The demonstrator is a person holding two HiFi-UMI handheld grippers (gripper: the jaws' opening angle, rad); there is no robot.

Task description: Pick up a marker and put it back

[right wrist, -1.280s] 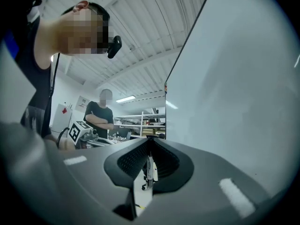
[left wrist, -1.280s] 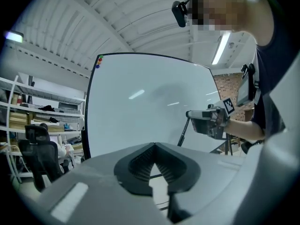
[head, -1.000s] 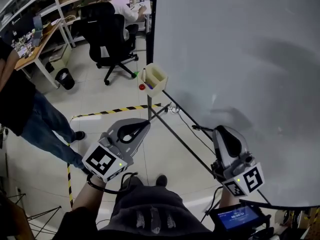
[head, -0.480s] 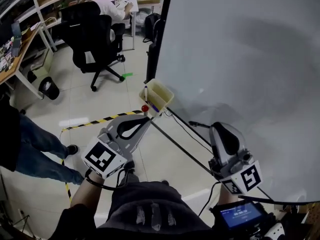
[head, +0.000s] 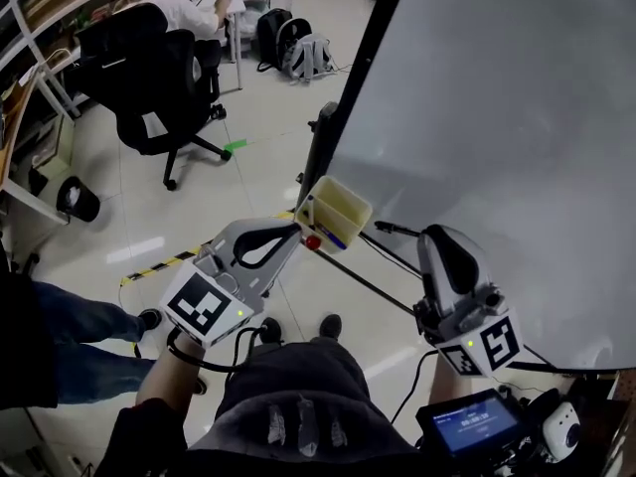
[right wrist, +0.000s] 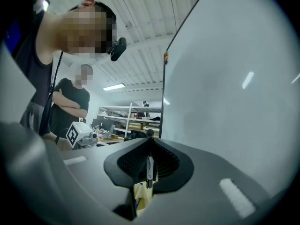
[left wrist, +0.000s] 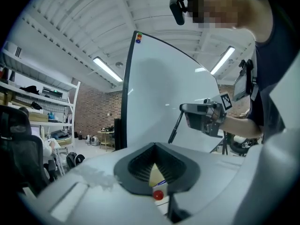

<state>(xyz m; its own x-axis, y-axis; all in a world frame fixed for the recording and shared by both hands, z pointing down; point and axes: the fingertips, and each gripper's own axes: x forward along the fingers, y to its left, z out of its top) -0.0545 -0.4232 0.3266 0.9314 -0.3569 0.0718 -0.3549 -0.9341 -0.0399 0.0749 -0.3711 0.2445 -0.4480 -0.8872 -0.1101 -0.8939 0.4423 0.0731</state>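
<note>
My right gripper (head: 430, 238) is shut on a black marker (head: 398, 232) that sticks out level toward a pale yellow holder box (head: 336, 213) on the whiteboard's lower ledge. In the right gripper view the marker (right wrist: 149, 166) stands between the jaws, with the box (right wrist: 140, 194) below it. My left gripper (head: 295, 237) is shut and empty, its tip right beside the box and a red round knob (head: 313, 242). The left gripper view shows the box (left wrist: 156, 173), the red knob (left wrist: 158, 196), and my right gripper (left wrist: 185, 110) holding the marker (left wrist: 176, 128) beyond.
A big whiteboard (head: 497, 117) fills the right side, its stand's bars (head: 363, 278) run low across the floor. A seated person on an office chair (head: 149, 63), backpacks (head: 298, 56), a bin (head: 78, 199) and yellow-black floor tape (head: 164, 264) lie to the left. A standing person's leg (head: 60, 351) is nearby.
Both grippers have moved along the whiteboard toward the yellow box, which now sits right at the left gripper's tip. The marker stays in the right gripper's jaws.
</note>
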